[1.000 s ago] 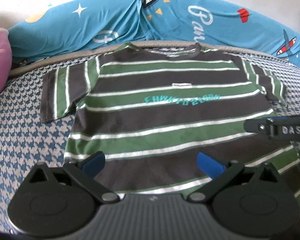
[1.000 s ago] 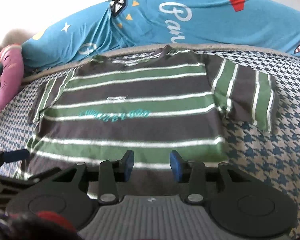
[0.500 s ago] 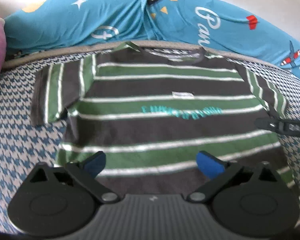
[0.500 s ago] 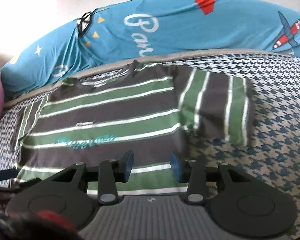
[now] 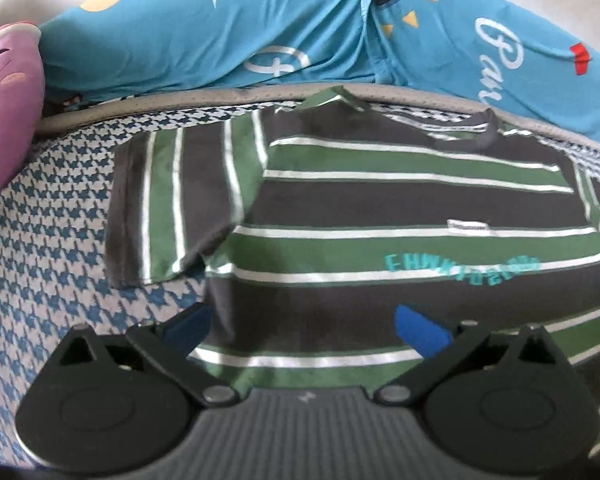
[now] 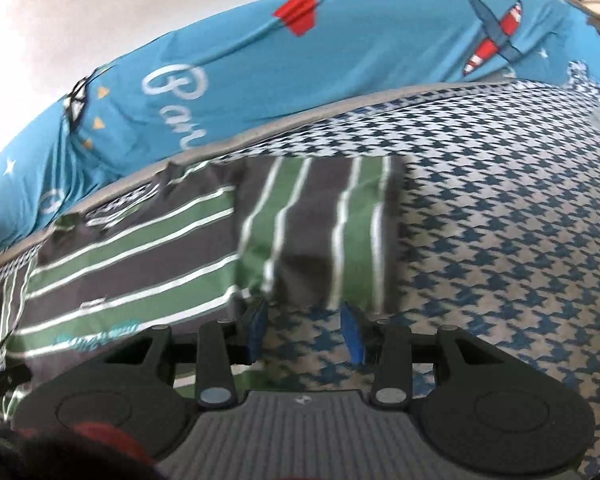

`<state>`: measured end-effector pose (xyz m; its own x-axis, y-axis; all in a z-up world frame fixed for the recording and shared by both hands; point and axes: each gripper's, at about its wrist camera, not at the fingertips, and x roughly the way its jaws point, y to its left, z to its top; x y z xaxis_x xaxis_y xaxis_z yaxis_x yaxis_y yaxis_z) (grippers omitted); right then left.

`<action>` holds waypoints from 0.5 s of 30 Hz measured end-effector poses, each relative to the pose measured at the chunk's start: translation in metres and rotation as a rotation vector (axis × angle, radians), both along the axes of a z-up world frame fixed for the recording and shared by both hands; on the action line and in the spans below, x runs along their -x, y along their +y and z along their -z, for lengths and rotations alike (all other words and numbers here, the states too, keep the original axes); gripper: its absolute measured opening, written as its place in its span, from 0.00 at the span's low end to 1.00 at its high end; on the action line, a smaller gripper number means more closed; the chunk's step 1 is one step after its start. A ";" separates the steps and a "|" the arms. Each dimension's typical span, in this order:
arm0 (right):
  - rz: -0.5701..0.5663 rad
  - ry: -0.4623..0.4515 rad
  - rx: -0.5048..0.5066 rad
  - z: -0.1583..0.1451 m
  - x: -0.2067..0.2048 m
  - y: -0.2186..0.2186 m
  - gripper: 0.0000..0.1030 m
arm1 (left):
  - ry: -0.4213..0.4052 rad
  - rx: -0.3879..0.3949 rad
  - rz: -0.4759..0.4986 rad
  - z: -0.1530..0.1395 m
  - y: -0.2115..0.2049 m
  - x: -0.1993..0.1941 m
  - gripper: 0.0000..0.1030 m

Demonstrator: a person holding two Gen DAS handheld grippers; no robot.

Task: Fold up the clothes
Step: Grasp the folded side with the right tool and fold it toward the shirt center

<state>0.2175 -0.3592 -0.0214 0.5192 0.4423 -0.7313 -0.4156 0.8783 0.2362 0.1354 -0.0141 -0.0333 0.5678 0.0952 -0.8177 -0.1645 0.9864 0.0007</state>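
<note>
While both hand-held grippers hover over a bed, neither holds anything. Seen from its own camera, the left gripper (image 5: 306, 330) has its blue-tipped fingers (image 5: 420, 330) spread wide above the lower left part of a striped T-shirt (image 5: 380, 208); its left fingertip sits at the shirt's side edge, over the bedcover. The right gripper (image 6: 304, 330) has its blue fingertips (image 6: 351, 330) parted with a moderate gap, empty, just below the lower edge of the shirt's right sleeve (image 6: 324, 224).

The T-shirt lies flat, face up, with dark grey and green bands divided by thin white lines. Its collar (image 5: 466, 130) points toward the far edge of the mattress, which is trimmed with a grey border (image 5: 180, 100). The left sleeve (image 5: 172, 204) is spread out to the side. Bare blue-and-white houndstooth bedcover (image 6: 500, 260) stretches out past both sleeves, widest on the right side.

Teal lettering (image 5: 462, 270) arcs across the chest; it starts with what looks like "EHNN", and the rest is too blurred to read. A small white label (image 5: 468, 226) sits above it, its text illegible.

Behind the mattress lies a bright blue quilt (image 6: 340, 64) printed with white cursive beginning "Par", a red-and-white aeroplane (image 6: 494, 36), stars and triangles. A purple plush toy (image 5: 4, 112) rests at the far left.
</note>
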 end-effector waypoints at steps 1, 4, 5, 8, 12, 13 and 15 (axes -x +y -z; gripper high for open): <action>0.015 0.000 -0.006 0.000 -0.003 -0.003 0.40 | 0.005 0.007 0.004 0.001 0.000 0.000 1.00; 0.059 0.000 -0.023 0.002 -0.012 -0.011 0.40 | 0.008 0.021 0.022 0.002 -0.002 0.002 1.00; 0.074 0.000 -0.029 0.002 -0.015 -0.014 0.40 | 0.003 0.021 0.028 0.001 -0.003 0.003 1.00; 0.107 -0.001 -0.055 0.005 -0.024 -0.018 0.40 | -0.020 0.028 0.043 -0.004 -0.006 0.005 1.00; 0.143 0.001 -0.089 0.008 -0.034 -0.020 0.40 | -0.030 0.027 0.049 -0.005 -0.009 0.004 0.99; 0.152 0.004 -0.096 0.009 -0.037 -0.020 0.40 | -0.030 0.025 0.049 -0.004 -0.009 0.003 0.99; 0.174 0.010 -0.106 0.011 -0.041 -0.021 0.40 | -0.026 0.025 0.049 -0.003 -0.008 0.003 0.96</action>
